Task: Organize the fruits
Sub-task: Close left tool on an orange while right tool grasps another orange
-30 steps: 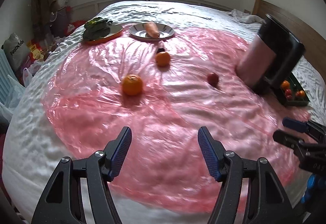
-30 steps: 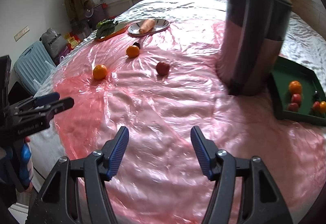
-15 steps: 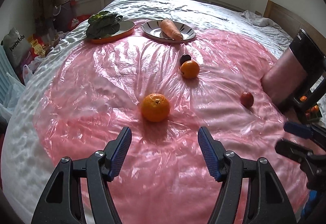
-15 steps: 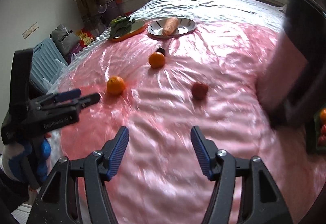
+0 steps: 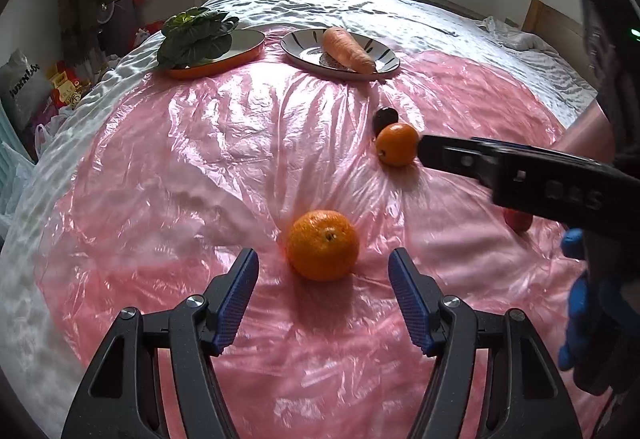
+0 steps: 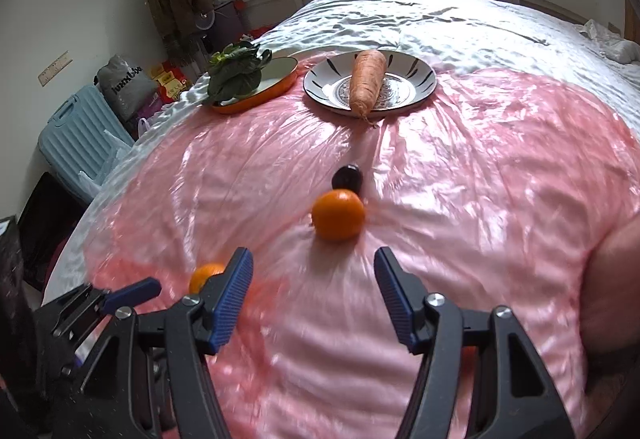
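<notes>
My left gripper is open, its blue pads on either side of and just short of a big orange on the pink plastic sheet. Farther off lie a smaller orange and a dark plum. A red fruit is half hidden behind the right gripper's finger. My right gripper is open and empty, just short of the smaller orange with the dark plum behind it. The big orange peeks out beside its left finger.
At the far edge stand a striped plate holding a carrot and an orange dish with leafy greens. A light blue suitcase and bags sit on the floor at left. A blue-gloved hand is at right.
Both grippers have moved forward across the sheet. The big orange now lies close between the left pads; the right gripper swung left toward the smaller orange, and the dark container left both views.
</notes>
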`<state>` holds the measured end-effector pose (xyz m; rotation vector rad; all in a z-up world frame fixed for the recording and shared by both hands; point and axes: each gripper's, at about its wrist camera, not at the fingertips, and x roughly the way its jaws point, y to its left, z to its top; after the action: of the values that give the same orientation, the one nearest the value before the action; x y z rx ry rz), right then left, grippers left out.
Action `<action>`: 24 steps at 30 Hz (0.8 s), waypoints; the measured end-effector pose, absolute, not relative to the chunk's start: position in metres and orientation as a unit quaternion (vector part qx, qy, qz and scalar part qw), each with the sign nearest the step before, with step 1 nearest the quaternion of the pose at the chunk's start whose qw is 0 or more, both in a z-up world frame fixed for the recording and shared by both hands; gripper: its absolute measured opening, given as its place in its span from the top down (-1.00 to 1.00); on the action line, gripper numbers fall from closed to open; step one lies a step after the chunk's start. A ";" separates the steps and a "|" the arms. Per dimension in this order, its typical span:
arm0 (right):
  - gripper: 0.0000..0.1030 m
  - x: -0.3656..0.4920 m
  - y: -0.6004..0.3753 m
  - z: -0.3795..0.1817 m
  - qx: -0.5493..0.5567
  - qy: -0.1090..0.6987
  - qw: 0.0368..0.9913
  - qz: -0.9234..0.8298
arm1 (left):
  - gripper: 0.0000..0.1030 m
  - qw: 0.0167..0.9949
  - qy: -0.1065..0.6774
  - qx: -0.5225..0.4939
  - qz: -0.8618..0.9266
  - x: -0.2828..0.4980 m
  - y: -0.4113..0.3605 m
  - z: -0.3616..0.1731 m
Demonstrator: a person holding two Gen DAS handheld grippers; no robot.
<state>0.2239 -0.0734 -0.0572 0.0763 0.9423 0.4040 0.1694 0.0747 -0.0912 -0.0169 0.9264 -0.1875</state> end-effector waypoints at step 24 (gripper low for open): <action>-0.45 0.276 -0.048 -0.103 -0.020 0.489 0.854 0.178 | -0.10 0.882 0.460 -0.007 -0.099 0.195 0.073 -0.117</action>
<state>0.2760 -0.0480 -0.1033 -0.0430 1.0289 0.3741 0.1953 0.0731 -0.1174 -0.0151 0.9579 -0.2061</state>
